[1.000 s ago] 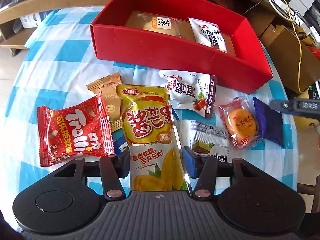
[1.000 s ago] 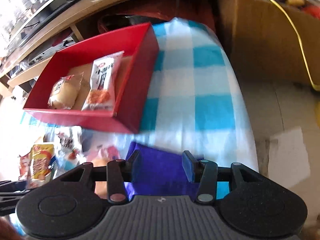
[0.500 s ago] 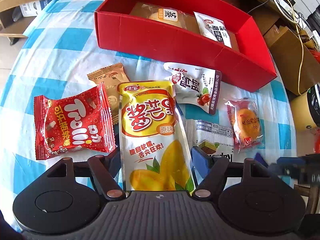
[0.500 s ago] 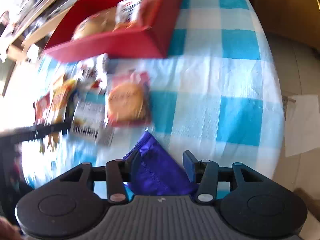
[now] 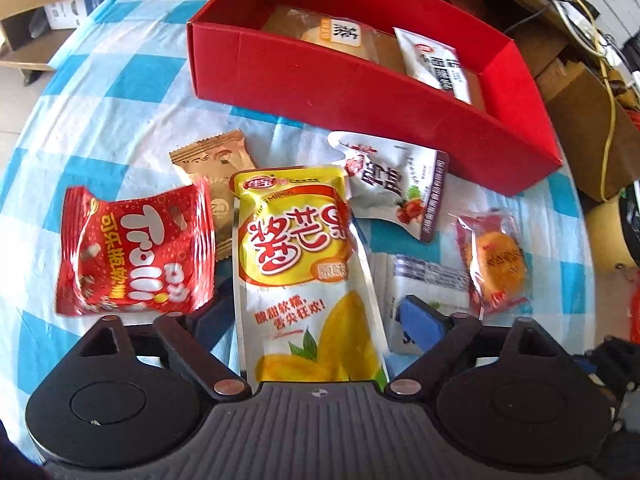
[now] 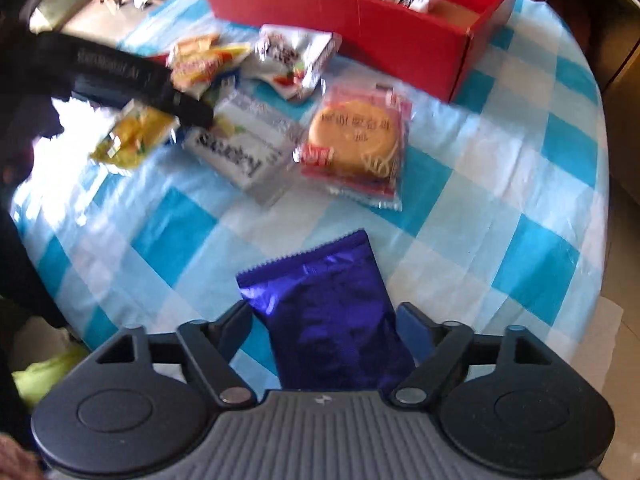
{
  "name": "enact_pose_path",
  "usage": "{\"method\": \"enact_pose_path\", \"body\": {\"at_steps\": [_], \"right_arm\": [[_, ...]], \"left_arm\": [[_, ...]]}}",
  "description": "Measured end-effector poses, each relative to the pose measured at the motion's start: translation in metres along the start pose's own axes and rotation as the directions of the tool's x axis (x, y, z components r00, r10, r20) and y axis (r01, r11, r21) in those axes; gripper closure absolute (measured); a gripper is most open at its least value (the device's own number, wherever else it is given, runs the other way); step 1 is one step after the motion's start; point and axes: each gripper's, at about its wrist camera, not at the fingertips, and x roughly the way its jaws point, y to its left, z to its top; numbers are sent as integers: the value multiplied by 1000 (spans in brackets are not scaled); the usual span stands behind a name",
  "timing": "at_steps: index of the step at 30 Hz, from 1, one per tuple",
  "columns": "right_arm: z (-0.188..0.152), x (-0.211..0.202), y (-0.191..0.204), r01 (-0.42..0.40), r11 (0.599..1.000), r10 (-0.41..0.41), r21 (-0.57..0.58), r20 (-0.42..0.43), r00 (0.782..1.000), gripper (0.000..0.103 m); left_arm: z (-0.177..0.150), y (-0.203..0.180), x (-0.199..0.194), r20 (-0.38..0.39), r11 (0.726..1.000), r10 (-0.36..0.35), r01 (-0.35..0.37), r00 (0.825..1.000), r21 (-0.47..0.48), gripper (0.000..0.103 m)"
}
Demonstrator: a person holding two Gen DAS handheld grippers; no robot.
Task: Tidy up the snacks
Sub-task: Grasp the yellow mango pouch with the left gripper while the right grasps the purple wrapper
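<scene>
My left gripper (image 5: 316, 316) is shut on a yellow mango pouch (image 5: 304, 272) and holds it just above the table; the pouch also shows in the right wrist view (image 6: 136, 136). My right gripper (image 6: 324, 320) is shut on a purple foil packet (image 6: 328, 312), lifted over the near table edge. The red box (image 5: 360, 80) at the far side holds a bun packet (image 5: 336, 36) and a white spicy-strip packet (image 5: 436, 64). On the cloth lie a red Trolli bag (image 5: 132, 256), a gold packet (image 5: 212, 164), a white plum packet (image 5: 396, 188) and a round cake packet (image 5: 500, 264).
A white wafer packet (image 6: 244, 148) lies next to the cake packet (image 6: 356, 140). The checked tablecloth (image 6: 500, 184) covers a round table. A cardboard box (image 5: 588, 92) with a yellow cable stands right of the red box. Shelves stand at the far left.
My right gripper has lifted the purple packet and swung back and left, towards the near edge. My left gripper has raised the yellow pouch and drawn it slightly back.
</scene>
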Motion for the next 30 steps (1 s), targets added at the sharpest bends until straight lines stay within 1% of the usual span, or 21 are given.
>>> {"method": "enact_pose_path", "body": {"at_steps": [2,3,4,5,6,7,10,12,13,15,16,17,19,20,21,22,24,25,28,30], "right_arm": [[-5,2,7,45,998,-44,-34,11,999,1],[-8,2,12,70,997,-69,-45,21,997,3],[-10,1,13,77,996,-76,-43,31,997,7],[-12,-3,13,85,996,-83,-32,40,996,18],[-12,-6,11,86,996,-85,-14,47,995,24],[-12,-9,9,84,996,-84,11,52,995,26],[-14,-10,7,106,994,-108,38,58,992,26],[-13,-15,8,109,993,-113,55,82,990,26],[-11,-19,7,103,992,-109,69,92,990,26],[-8,-25,7,96,991,-107,96,118,987,26],[-7,-24,6,102,989,-115,106,125,986,26],[-6,-24,6,110,987,-124,115,124,985,26],[-4,-23,4,104,985,-120,135,119,986,26],[-3,-22,3,91,986,-108,142,115,987,26],[-2,-23,3,85,986,-102,143,112,988,26],[-1,-22,4,87,986,-104,141,112,988,26],[2,-22,7,84,987,-100,136,115,988,26],[4,-23,7,80,988,-96,135,120,988,26],[6,-28,9,68,989,-88,134,144,986,26],[7,-32,10,67,988,-89,139,158,984,26]], "left_arm": [[2,0,3,11,1000,2,-2,1000,-11,4],[3,0,3,15,1000,11,-11,1000,-14,5],[4,1,3,19,1000,15,-14,1000,-23,5],[4,2,2,26,999,22,-21,999,-30,12],[4,2,0,31,999,45,-44,999,-23,21],[3,3,-2,33,998,59,-59,998,-6,26],[0,5,-7,40,999,51,-51,998,-3,30],[-2,5,-13,51,999,44,-45,998,4,38],[-2,5,-16,55,999,44,-45,998,9,40],[-3,5,-18,53,999,29,-30,998,13,41],[-5,5,-18,55,999,32,-33,998,19,41],[-5,4,-17,57,999,38,-40,998,28,40],[-6,4,-12,48,999,31,-32,998,29,33],[-5,6,-9,37,1000,24,-25,999,13,27],[-5,9,-6,30,1000,18,-18,999,-7,25],[-4,10,-6,39,1000,8,-7,999,-13,23],[-1,6,-5,52,999,46,-47,998,7,25],[0,5,-3,55,999,51,-52,997,7,25],[-2,2,-7,67,998,58,-60,996,25,31],[-3,1,-14,85,998,60,-63,995,31,44]]}}
